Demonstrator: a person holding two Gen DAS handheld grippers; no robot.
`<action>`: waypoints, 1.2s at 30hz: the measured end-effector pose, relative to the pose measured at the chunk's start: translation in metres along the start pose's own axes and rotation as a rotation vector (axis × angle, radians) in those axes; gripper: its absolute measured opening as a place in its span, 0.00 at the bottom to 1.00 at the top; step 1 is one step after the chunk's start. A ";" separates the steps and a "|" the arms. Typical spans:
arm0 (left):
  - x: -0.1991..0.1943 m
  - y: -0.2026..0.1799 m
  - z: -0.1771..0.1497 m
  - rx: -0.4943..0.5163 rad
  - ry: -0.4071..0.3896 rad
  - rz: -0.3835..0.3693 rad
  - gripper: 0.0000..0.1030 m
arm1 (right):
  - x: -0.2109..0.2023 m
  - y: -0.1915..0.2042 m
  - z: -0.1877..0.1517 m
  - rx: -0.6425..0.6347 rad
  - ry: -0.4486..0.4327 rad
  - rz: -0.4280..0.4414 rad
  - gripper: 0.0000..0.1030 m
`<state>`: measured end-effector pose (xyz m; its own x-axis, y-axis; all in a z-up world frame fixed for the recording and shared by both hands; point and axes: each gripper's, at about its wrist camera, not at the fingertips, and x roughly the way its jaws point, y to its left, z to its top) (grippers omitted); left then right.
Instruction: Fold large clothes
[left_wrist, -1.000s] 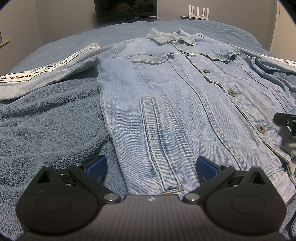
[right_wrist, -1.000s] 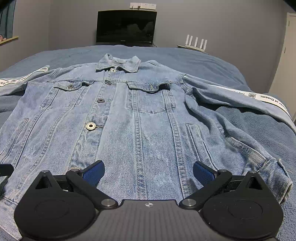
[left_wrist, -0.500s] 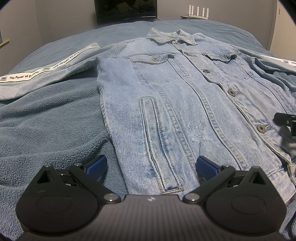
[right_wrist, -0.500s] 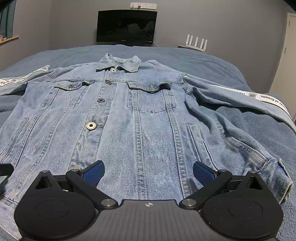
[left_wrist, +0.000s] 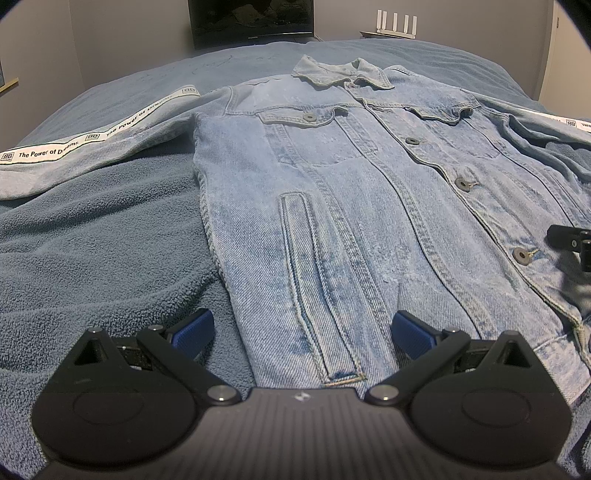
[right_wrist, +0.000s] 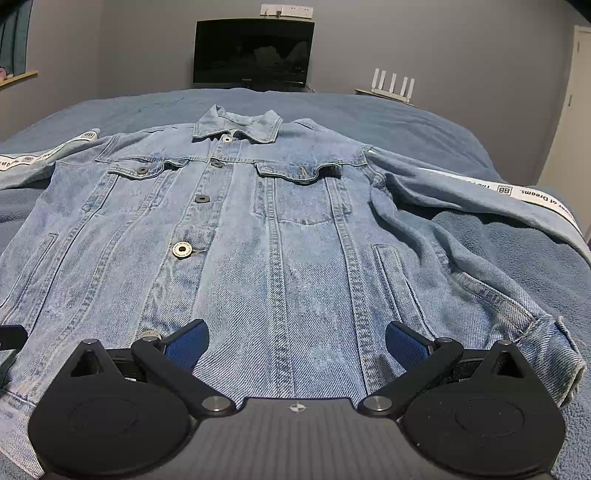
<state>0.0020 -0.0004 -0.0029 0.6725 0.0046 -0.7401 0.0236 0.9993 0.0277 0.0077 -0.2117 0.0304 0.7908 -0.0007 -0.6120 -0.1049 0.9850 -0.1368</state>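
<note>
Nearest the lens, the left gripper (left_wrist: 302, 334) is held wide apart, nothing between its blue pads, poised low over the hem edge of the denim jacket (left_wrist: 369, 206); one pad sits above the fleece blanket (left_wrist: 92, 240), the other above denim. The right gripper (right_wrist: 293, 341) is likewise spread wide and empty, hung over the hem near the button placket. No change is noted against the views of a second and half a second ago: both tools are framed identically, the cloth undisturbed, so a pause before the first grasp is judged, with no fold begun. Further out, the jacket is laid face up and buttoned on the blanket, spread flat, pocket flaps and collar (right_wrist: 238, 123) toward the far end. The left sleeve (left_wrist: 85, 151), marked by a white printed tape, is stretched outward to the side; the right sleeve (right_wrist: 480, 206) is angled out with some rumpling at the armpit. Sleeves are judged the likely first fold inward. Beyond the bed, a dark monitor (right_wrist: 254, 53) and a white router (right_wrist: 393, 83) are seen against the wall
</note>
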 end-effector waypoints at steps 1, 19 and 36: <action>0.000 0.000 0.000 0.000 0.000 0.000 1.00 | 0.000 0.000 0.000 0.000 0.000 0.000 1.00; 0.000 0.000 0.000 0.000 0.001 0.000 1.00 | 0.001 0.001 -0.003 -0.001 0.002 -0.001 1.00; 0.000 0.000 0.002 -0.002 -0.009 0.012 1.00 | -0.058 -0.048 0.006 0.173 -0.458 -0.056 1.00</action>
<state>0.0034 -0.0008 -0.0020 0.6794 0.0163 -0.7336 0.0141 0.9993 0.0353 -0.0298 -0.2574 0.0775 0.9804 -0.0171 -0.1965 0.0165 0.9999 -0.0047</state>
